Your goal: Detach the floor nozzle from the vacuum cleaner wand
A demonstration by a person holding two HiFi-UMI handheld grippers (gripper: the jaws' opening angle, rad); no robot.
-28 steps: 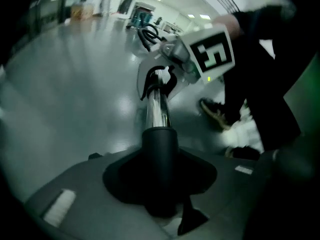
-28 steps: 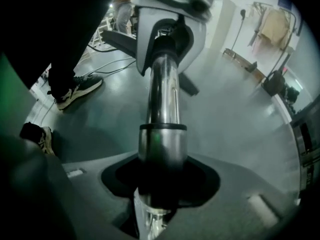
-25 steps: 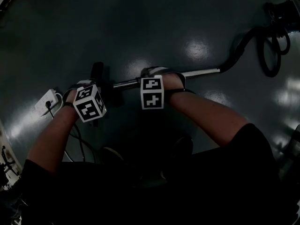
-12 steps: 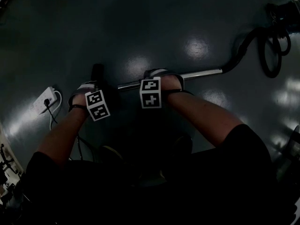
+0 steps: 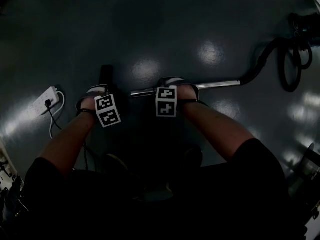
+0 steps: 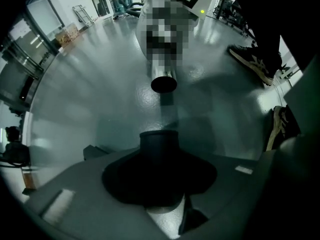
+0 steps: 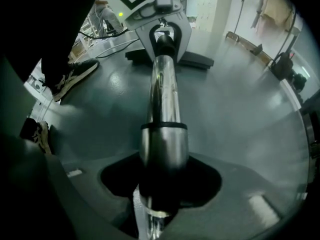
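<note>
The chrome wand [image 5: 200, 86] lies level across the dark floor, its black hose [image 5: 260, 59] trailing off to the right. My right gripper [image 5: 170, 90] points down and is shut on the wand [image 7: 162, 134]; its jaws have just been opening slightly, and the tube still sits between them. The black floor nozzle [image 5: 106, 75] sits at the left. My left gripper [image 5: 101, 95] is shut on the nozzle's black neck [image 6: 159, 149]. In the left gripper view the wand's open end [image 6: 163, 84] faces me, a short gap away from the neck.
A white power strip [image 5: 48, 100] with a plugged cable lies on the floor at the left. Looped black hose [image 5: 290, 59] and the vacuum body are far right. The person's shoes [image 6: 252, 61] stand close behind the grippers.
Both grippers have sunk toward the floor, the left one more. The wand's free end has slid right, away from the nozzle.
</note>
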